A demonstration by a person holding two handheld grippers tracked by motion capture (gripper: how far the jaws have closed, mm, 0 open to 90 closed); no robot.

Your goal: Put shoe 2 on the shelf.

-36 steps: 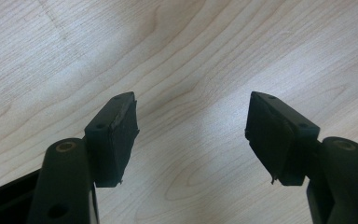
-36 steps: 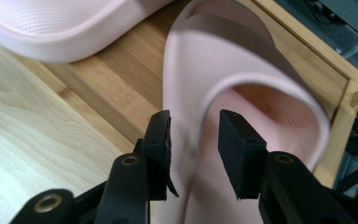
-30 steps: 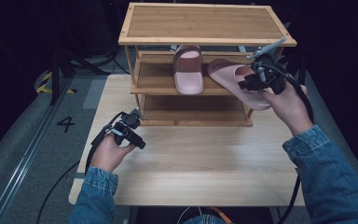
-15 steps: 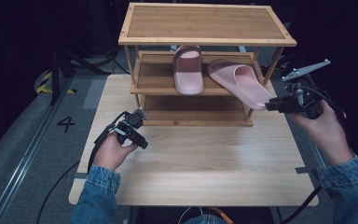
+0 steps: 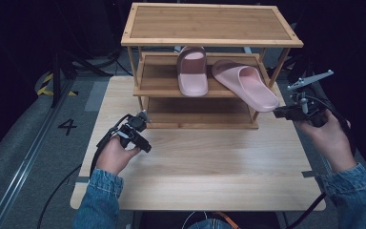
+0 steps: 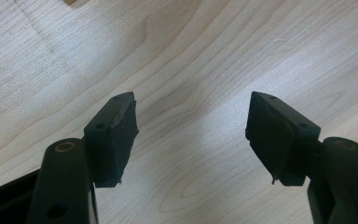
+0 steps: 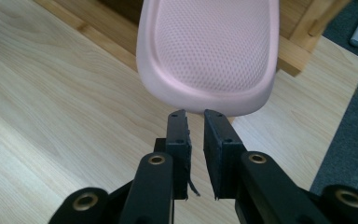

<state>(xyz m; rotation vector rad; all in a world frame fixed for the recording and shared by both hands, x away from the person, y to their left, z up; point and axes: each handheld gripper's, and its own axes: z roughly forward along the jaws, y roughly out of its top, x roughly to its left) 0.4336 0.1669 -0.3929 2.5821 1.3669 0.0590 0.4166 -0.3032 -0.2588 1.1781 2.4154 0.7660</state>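
A wooden shoe rack stands at the far side of the table. On its middle shelf lie two pink slippers: one straight, the other slanted, its heel overhanging the shelf's right front corner. My right gripper sits just short of that heel without touching it. Its jaws have just been closing and stand nearly together, with nothing between them. My left gripper hovers open over bare tabletop in front of the rack's left leg, holding nothing.
The light wood table has free room in front of the rack. The rack's right front post stands close behind the overhanging heel. The table's right edge is near my right gripper, with dark floor beyond.
My right gripper has drawn back from the slanted slipper's heel, moving right and down toward the table's right edge, and its jaws have narrowed. The slipper stays on the shelf. The left hand is still.
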